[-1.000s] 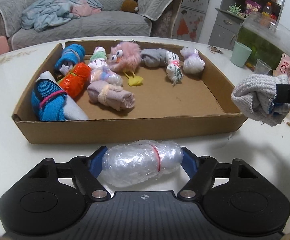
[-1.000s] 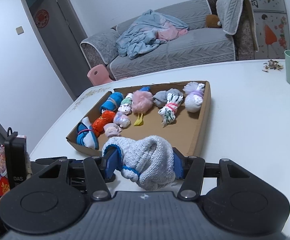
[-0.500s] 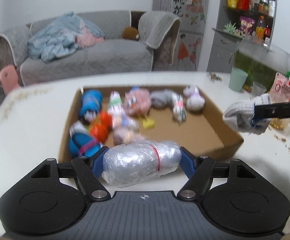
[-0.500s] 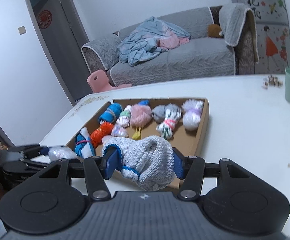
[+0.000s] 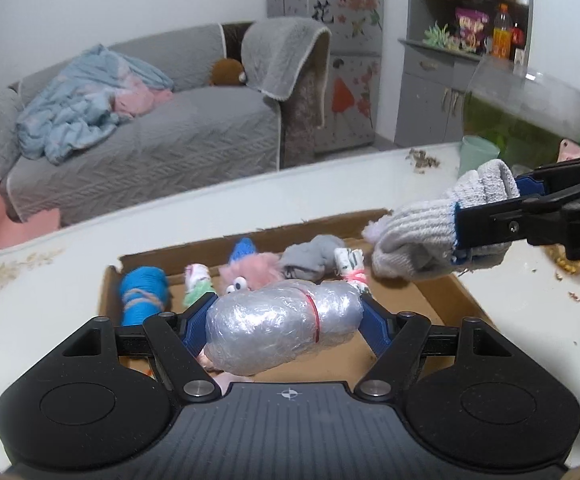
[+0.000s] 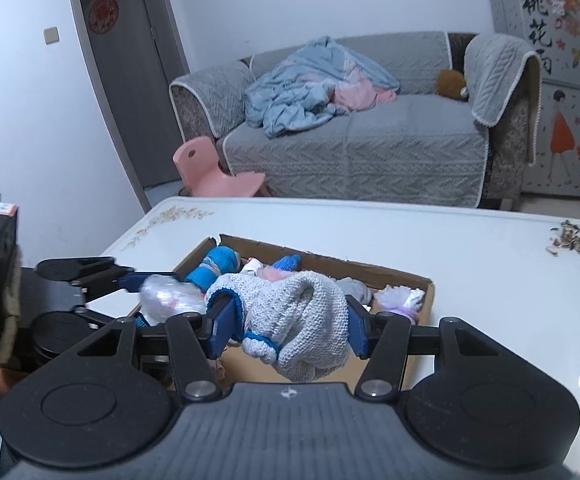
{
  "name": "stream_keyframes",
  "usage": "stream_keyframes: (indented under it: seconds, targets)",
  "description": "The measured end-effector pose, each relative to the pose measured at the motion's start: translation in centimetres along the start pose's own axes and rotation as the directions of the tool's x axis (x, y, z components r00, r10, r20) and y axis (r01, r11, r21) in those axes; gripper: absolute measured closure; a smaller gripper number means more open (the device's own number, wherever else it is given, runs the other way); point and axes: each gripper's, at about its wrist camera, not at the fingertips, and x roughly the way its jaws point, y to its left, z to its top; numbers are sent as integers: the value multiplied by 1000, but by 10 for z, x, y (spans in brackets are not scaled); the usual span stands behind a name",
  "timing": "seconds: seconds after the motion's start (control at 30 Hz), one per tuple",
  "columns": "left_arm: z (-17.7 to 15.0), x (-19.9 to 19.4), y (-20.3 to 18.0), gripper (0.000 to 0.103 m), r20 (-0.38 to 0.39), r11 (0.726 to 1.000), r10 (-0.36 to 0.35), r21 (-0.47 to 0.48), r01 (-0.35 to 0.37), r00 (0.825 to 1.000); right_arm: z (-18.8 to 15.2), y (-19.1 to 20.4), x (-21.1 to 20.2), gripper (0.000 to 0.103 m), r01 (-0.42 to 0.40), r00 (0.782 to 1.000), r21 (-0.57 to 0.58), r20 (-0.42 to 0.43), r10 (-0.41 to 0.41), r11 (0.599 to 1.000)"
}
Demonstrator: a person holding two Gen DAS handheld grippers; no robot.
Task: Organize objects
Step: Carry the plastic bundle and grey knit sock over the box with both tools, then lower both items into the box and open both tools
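Observation:
My left gripper (image 5: 285,320) is shut on a clear plastic bundle (image 5: 277,328) tied with a red band, held above the near part of the cardboard box (image 5: 466,300). My right gripper (image 6: 287,326) is shut on a grey knitted glove bundle (image 6: 298,320), held above the box's right side; it also shows in the left wrist view (image 5: 430,236). Inside the box lie a blue roll (image 5: 143,292), a pink fluffy toy (image 5: 249,272), a grey bundle (image 5: 310,258) and other small bundles. The plastic bundle shows blurred in the right wrist view (image 6: 165,296).
The box sits on a white table (image 6: 470,248). A green cup (image 5: 476,156) and scattered crumbs (image 5: 422,158) are at the table's far right. A grey sofa (image 6: 370,140) and a pink child's chair (image 6: 213,172) stand beyond the table.
Both grippers have risen and moved forward over the box, each still holding its bundle. The right gripper's glove bundle now hangs over the box's right side.

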Motion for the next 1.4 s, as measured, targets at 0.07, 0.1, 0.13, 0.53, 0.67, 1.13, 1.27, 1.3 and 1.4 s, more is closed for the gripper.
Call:
stream_keyframes:
  seconds: [0.07,0.1,0.13,0.53,0.67,1.13,1.27,1.3,1.4]
  targets:
    - [1,15,0,25,-10,1000,13,13,-12,1000,-1,0,9,51,2,1000,-5,-19,-2,1000]
    - [0,24,1,25,-23,1000,10,14,-10,1000,0,0,15,51,1,1000,-5,-27,-1,1000]
    - [0,31,3,25,-32,1000,7,12,-6,999,0,-1,20,51,-2,999,-3,-36,2,1000]
    - [-15,68,20,25,-92,999,5,35,-2,996,2,-2,81,51,-11,994,31,-105,14,999]
    - [-16,70,22,25,-92,1000,1,30,2,996,-3,-4,86,51,22,992,4,-128,-21,1000]
    - [-13,84,22,23,-120,995,-4,102,16,993,-3,10,93,45,58,968,-335,-212,-135,940]
    - [-12,83,20,20,-125,995,7,98,5,992,-1,11,92,42,54,969,-335,-211,-131,941]
    - [-12,84,19,20,-126,995,14,100,-1,992,-1,12,92,42,57,968,-338,-212,-135,939]
    - [-11,84,19,16,-132,996,23,93,-10,991,1,13,92,37,61,968,-338,-210,-139,939]
